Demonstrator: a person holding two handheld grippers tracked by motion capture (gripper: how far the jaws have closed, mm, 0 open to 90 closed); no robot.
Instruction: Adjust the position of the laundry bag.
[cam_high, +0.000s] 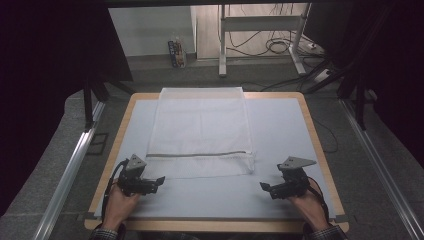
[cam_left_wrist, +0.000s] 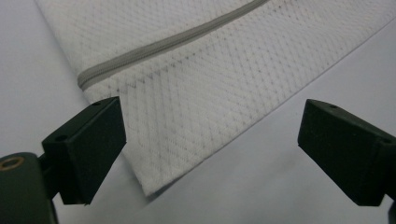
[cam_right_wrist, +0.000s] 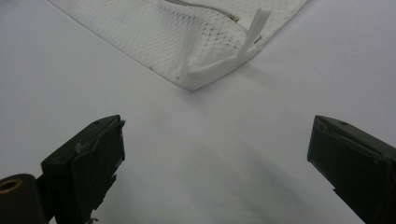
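Two tools are seen from above, left tool (cam_high: 159, 179) and right tool (cam_high: 265, 187), held low at the near corners of a mesh bag (cam_high: 200, 125) laid flat mid-table (cam_high: 290, 200). Left gripper view: jaws spread wide, empty, the bag's corner (cam_left_wrist: 187, 121) framed, seemingly for a pinch. Right gripper view: jaws likewise parted, the bag's curled corner (cam_right_wrist: 205, 77) ahead, untouched.

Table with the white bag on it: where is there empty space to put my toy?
Bare grey mat lies right of the white mesh zip bag, a narrower strip left of it, and the front between the left gripper and right gripper. The middle is covered.
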